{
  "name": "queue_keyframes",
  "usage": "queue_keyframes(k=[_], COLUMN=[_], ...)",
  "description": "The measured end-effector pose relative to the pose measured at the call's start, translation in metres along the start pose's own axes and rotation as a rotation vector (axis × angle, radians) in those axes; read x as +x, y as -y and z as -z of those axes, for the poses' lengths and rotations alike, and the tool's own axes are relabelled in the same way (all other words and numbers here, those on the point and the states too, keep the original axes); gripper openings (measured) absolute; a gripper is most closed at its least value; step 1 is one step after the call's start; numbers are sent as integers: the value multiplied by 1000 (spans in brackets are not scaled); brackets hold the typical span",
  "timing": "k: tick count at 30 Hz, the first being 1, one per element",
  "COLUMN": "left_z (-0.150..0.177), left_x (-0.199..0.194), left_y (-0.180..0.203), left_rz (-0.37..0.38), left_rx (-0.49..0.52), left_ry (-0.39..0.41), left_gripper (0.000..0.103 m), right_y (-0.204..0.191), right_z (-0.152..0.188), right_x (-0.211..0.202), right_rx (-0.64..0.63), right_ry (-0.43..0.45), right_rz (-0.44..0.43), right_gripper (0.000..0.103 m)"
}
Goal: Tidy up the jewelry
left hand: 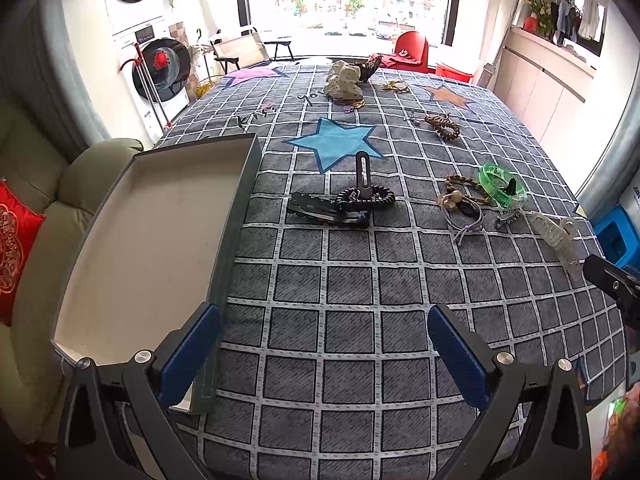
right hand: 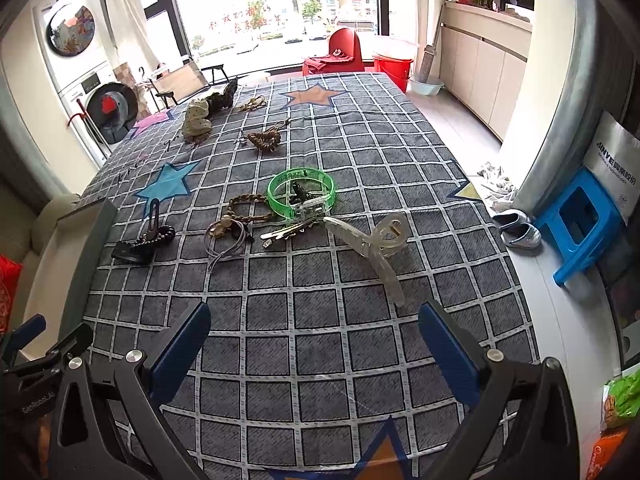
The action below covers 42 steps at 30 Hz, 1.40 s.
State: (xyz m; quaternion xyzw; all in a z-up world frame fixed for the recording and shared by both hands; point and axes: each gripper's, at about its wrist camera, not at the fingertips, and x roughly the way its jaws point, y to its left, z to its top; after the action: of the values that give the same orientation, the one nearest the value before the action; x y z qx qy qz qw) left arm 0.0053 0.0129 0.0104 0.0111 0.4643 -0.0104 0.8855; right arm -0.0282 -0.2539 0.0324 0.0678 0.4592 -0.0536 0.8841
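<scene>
Jewelry and hair pieces lie scattered on a checked grey tablecloth [left hand: 344, 320]. A grey open box [left hand: 160, 232] with a white inside sits at the left edge and holds nothing. Black clips and a black coil band [left hand: 352, 200] lie mid-table. A green bangle [right hand: 301, 192], silver clips [right hand: 288, 230], a braided band [right hand: 240, 208] and a clear claw clip [right hand: 380, 248] lie ahead of my right gripper [right hand: 314, 332]. My left gripper [left hand: 324, 336] is open and empty over the cloth beside the box. The right gripper is open and empty.
A cream scrunchie [left hand: 344, 80], a brown coil band [left hand: 442, 124] and gold pieces lie at the far end. A sofa [left hand: 36, 184] stands left of the table. A blue stool [right hand: 576, 224] and shoes stand on the floor at right.
</scene>
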Motion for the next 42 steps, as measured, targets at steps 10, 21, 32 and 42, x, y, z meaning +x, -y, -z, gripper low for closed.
queue_keyframes(k=[10, 21, 32, 42], left_z=[0, -2, -33, -88], left_x=[5, 17, 48, 88], left_y=[3, 4, 1, 16], left_rz=[-3, -2, 93, 179], left_rx=[7, 8, 8, 40], left_ry=[-15, -37, -46, -21], left_gripper=[103, 103, 103, 98], right_y=[5, 15, 46, 63], right_z=[2, 2, -5, -24], right_x=[9, 17, 37, 72], right_rx=[4, 7, 26, 3], right_ry=[-22, -37, -65, -98], right_rz=[4, 21, 78, 103], right_gripper=[103, 103, 103, 103])
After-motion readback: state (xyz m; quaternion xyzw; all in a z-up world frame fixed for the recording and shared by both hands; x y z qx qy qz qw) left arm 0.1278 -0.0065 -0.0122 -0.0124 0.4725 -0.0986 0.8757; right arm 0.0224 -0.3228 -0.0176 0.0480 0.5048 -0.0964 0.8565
